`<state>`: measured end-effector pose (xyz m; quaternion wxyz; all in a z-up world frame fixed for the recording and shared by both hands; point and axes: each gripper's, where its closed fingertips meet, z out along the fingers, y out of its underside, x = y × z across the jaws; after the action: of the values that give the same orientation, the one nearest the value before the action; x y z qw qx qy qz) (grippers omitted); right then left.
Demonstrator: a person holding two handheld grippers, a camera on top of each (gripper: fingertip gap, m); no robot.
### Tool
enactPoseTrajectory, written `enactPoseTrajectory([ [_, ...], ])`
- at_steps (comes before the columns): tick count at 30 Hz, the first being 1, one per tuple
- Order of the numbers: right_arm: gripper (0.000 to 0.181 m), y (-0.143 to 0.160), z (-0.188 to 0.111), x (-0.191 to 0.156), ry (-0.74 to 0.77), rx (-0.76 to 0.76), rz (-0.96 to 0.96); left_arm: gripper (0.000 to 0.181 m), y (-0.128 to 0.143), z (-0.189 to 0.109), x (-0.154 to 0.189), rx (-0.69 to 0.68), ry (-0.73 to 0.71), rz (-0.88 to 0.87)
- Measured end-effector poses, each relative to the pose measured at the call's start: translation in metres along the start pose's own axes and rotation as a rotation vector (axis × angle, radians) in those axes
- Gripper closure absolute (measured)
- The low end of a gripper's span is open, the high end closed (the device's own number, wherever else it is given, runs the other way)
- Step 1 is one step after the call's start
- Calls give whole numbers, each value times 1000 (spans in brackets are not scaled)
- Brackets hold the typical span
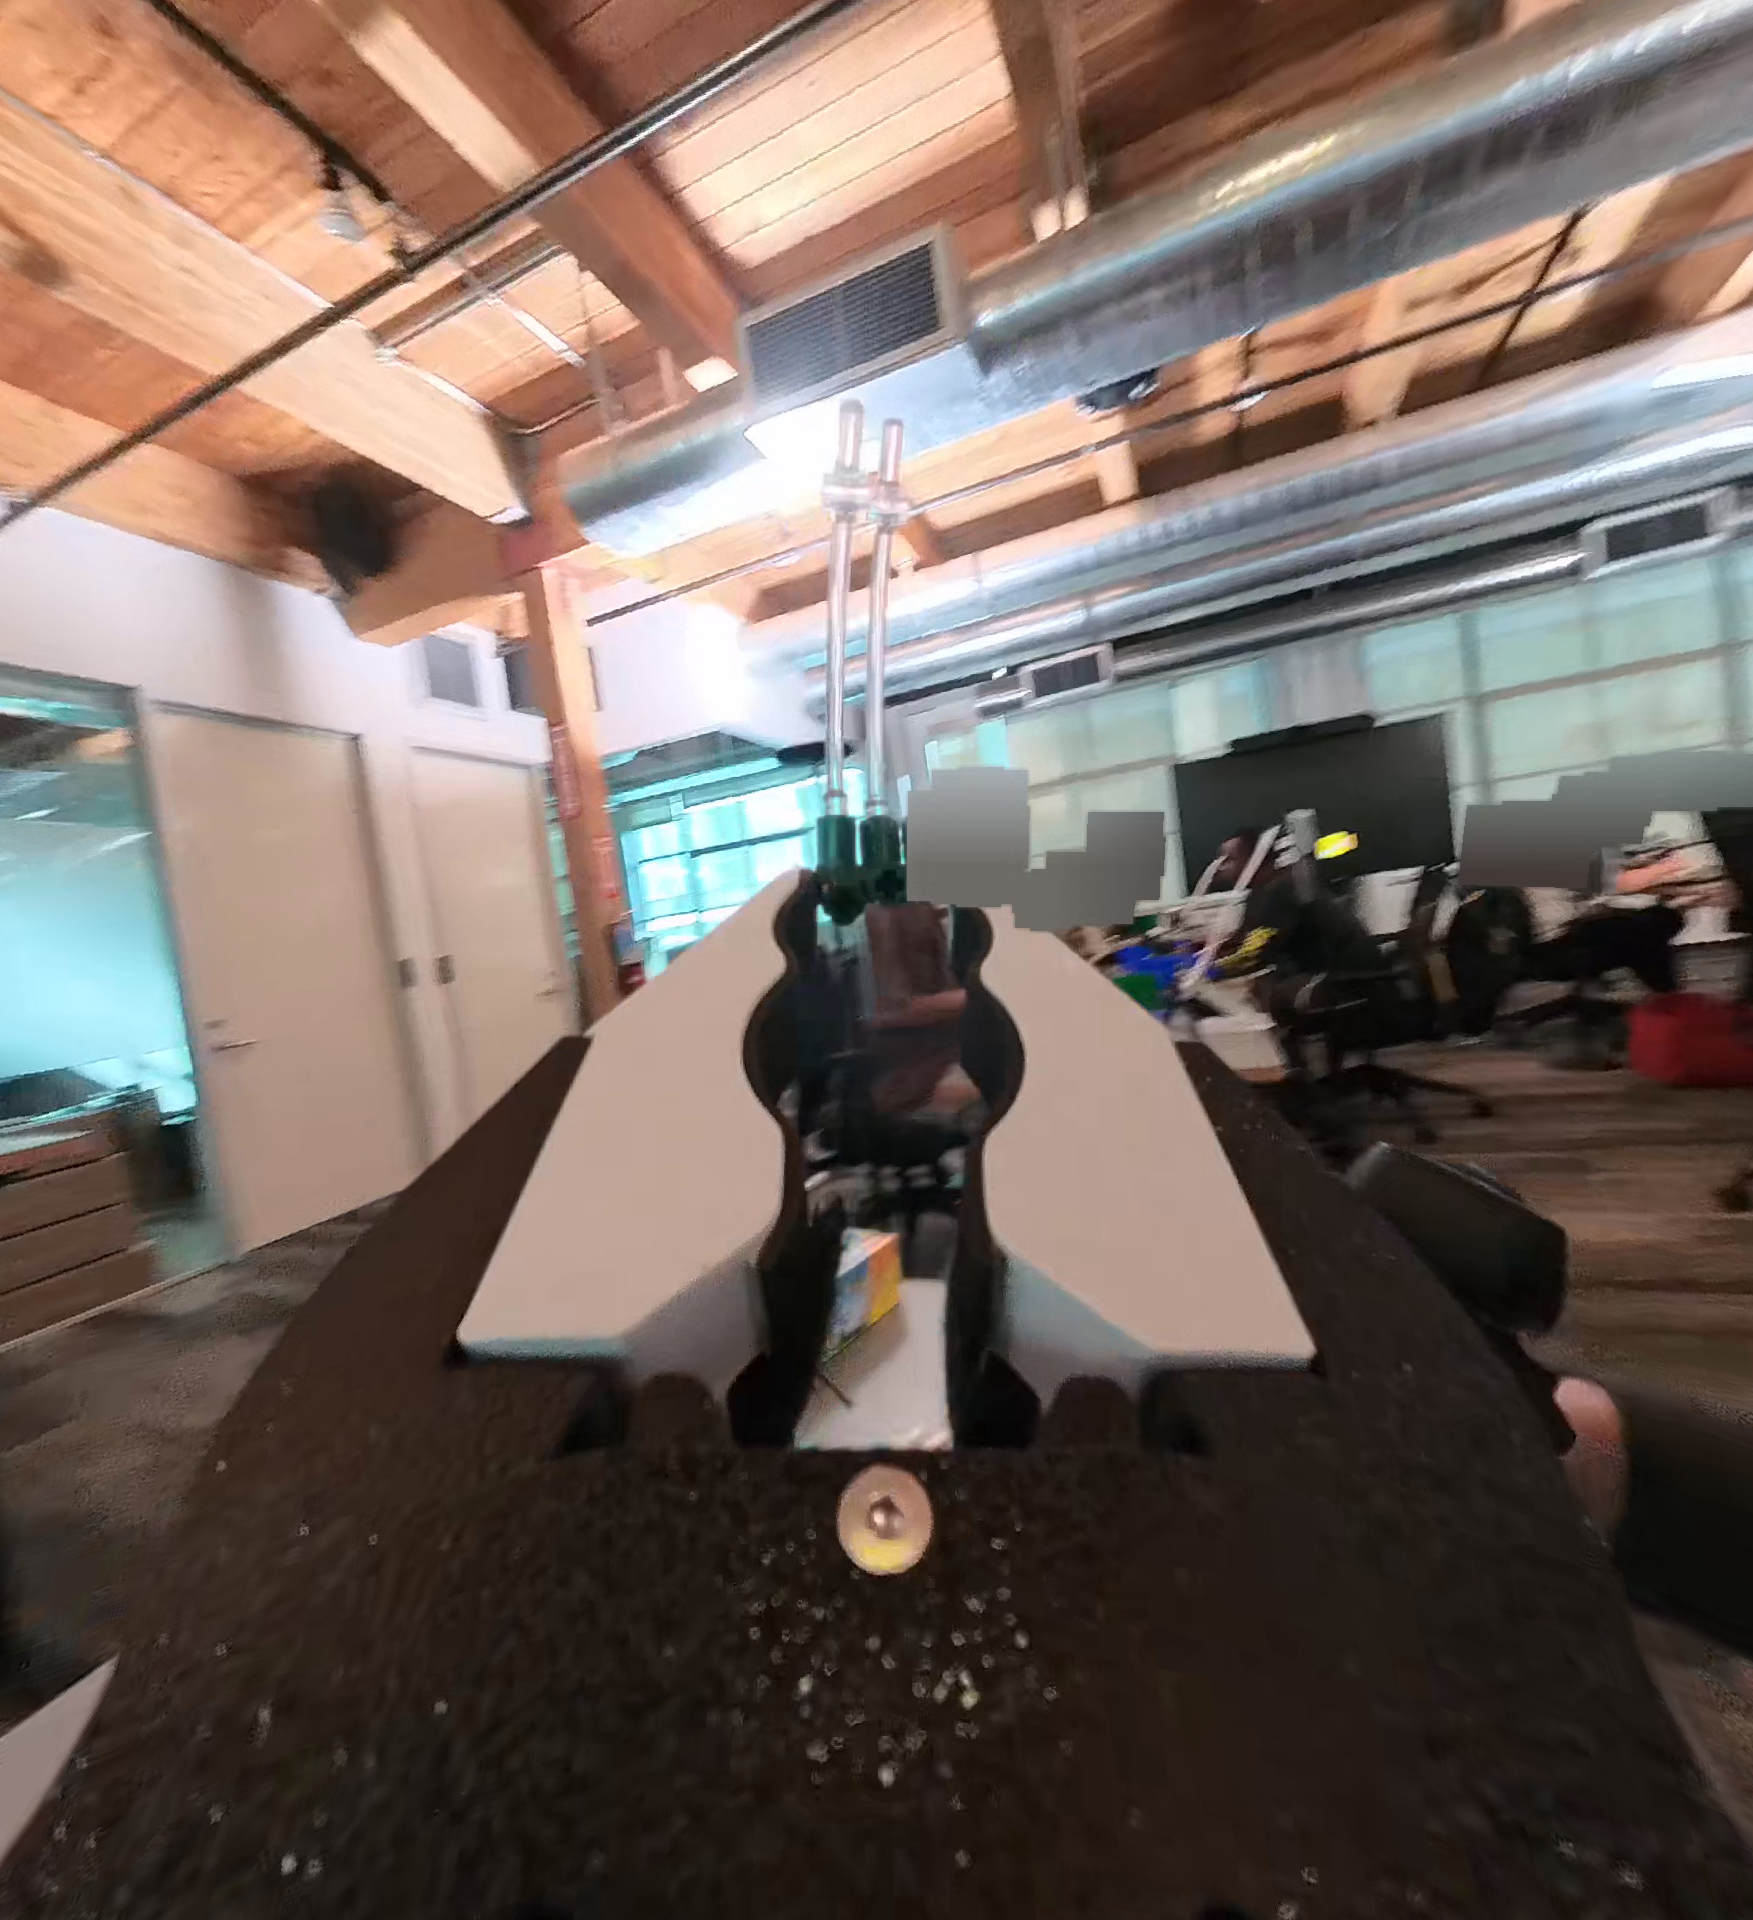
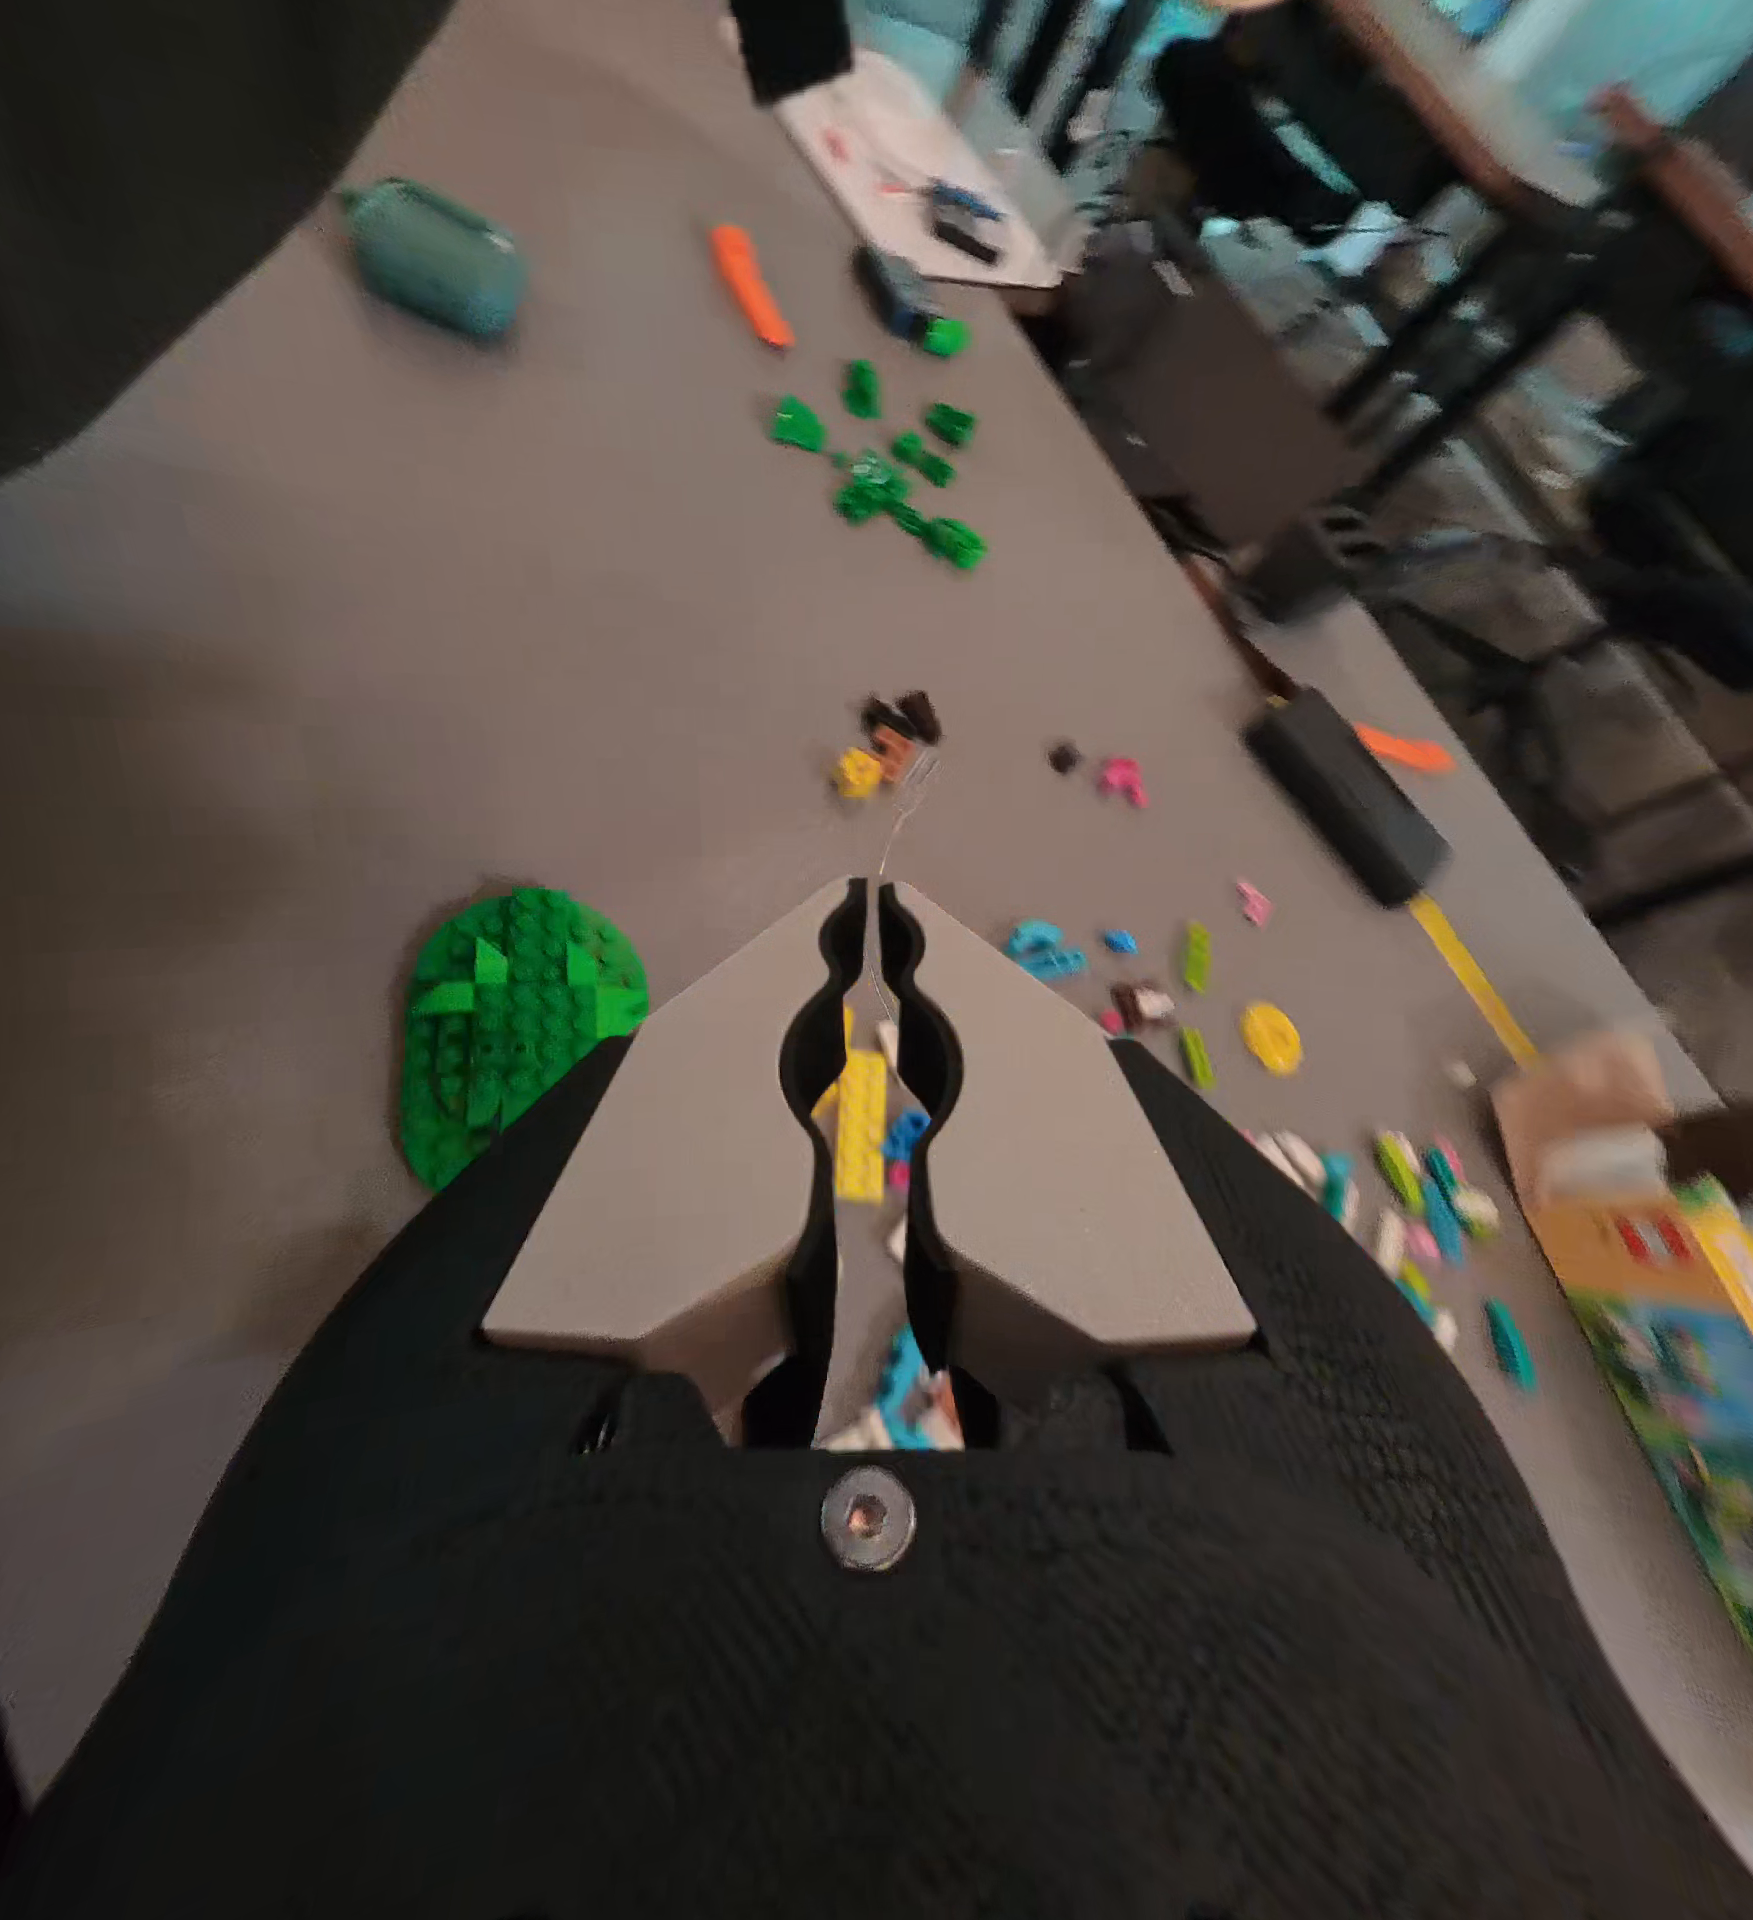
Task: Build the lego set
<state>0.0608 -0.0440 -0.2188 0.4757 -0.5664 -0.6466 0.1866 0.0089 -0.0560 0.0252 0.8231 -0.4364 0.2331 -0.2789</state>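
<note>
Left gripper (image 1: 877,896) is pointing upward toward a wood-beamed ceiling (image 1: 228,260) and is clamping a small lego piece at its tips: two dark green bases (image 1: 856,850) side by side, each carrying a clear rod (image 1: 856,644) standing upright. Jaws are sitting narrowly apart around the bases. Metal ducts (image 1: 1371,208) are running overhead. Office chairs (image 1: 1371,997) are showing blurred at right.

One green plate (image 2: 513,997) lies on the table (image 2: 332,644). Beyond it are two orange pieces (image 2: 750,286), (image 2: 1404,748), one teal pouch (image 2: 432,255) and a cluster of perhaps eight green bricks (image 2: 893,473), blurred. Right of the plate: one yellow brick (image 2: 861,1117), one yellow disc (image 2: 1271,1036), one box (image 2: 1724,1382). Two clear rods (image 1: 856,634) show in the left wrist view.
</note>
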Motion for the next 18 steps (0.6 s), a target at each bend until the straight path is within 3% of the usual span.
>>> enactPoseTrajectory([
  [7,180,10,-81,10,263,177,189,159,14,55,60,68,225,-179],
  [13,179,29,-110,13,326,189,239,158,23,68,83,39,265,-75],
  [18,180,47,-120,12,354,152,283,159,30,70,75,36,277,-151],
])
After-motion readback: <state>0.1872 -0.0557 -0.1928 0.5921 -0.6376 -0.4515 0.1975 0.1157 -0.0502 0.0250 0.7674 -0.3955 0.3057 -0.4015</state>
